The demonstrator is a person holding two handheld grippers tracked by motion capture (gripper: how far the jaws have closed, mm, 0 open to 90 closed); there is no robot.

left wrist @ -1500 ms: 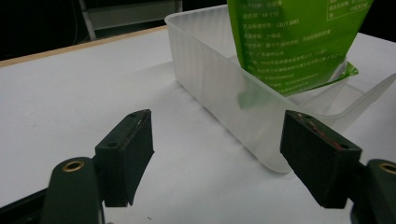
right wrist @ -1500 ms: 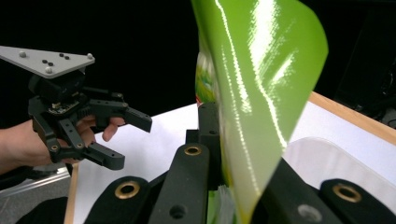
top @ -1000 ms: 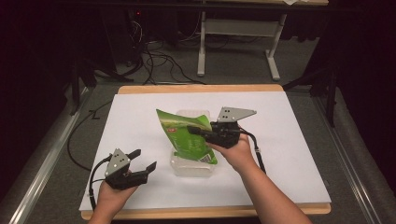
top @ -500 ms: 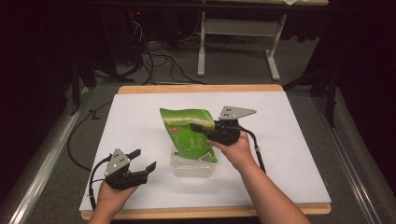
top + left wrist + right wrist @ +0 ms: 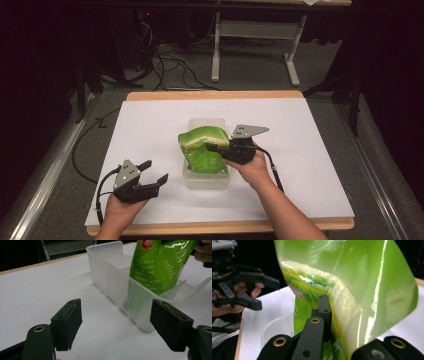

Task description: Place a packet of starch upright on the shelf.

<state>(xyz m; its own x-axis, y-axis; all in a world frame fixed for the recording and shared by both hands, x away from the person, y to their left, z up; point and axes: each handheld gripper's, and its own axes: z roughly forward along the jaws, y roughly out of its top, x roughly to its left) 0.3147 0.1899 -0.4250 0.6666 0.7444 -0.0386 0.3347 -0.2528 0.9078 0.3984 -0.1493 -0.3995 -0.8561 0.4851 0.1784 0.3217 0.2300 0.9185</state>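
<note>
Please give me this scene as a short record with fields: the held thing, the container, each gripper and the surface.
held thing: green pouch, lower end inside the bin
container: clear plastic bin, long, open-topped
right gripper: jaws shut on the pouch's side
left gripper: jaws open, holding nothing, beside the bin
surface: white table

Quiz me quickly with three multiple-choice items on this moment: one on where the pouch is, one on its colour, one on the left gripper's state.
1. Where is the pouch's lower end?
A. inside the clear bin
B. flat on the white table
C. on the floor

2. What colour is the pouch?
A. red
B. green
C. blue

3. How do the left gripper's jaws stand?
A. shut on the bin
B. shut on nothing
C. open

Answers:
1 A: the pouch stands in the clear bin, held by the right gripper.
2 B: its film is green.
3 C: the left gripper has jaws apart.
</note>
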